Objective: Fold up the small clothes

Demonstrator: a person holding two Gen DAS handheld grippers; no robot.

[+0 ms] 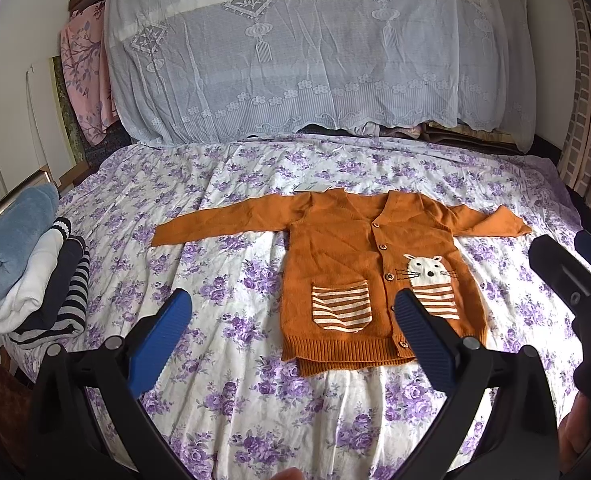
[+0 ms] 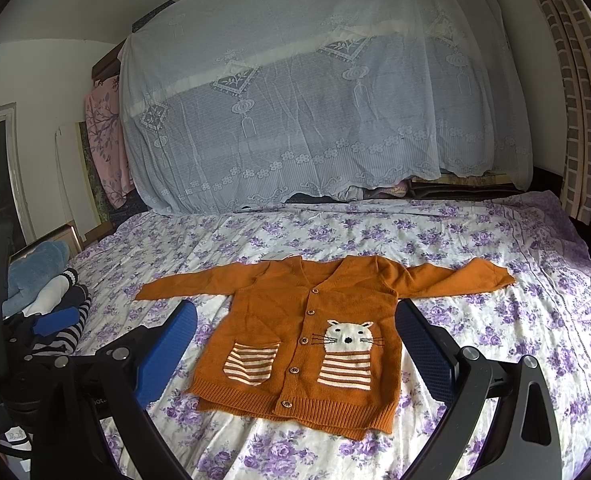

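Lying at the far left of the bed (image 1: 255,420) is a stack of folded clothes (image 1: 35,272), blue fleece on top, white, navy and striped pieces beneath. The left hand-held gripper (image 1: 293,320) hangs above the purple-flowered sheet with its blue fingers (image 1: 163,332) spread wide, holding nothing. Just beyond it the orange cardigan (image 1: 335,248) lies flat and buttoned, both sleeves stretched sideways, a striped pocket and a cat face on its front. The right hand-held gripper (image 2: 295,340) is spread wide too, empty, above the cardigan's hem. A white lace cover (image 2: 315,112) drapes the headboard behind.
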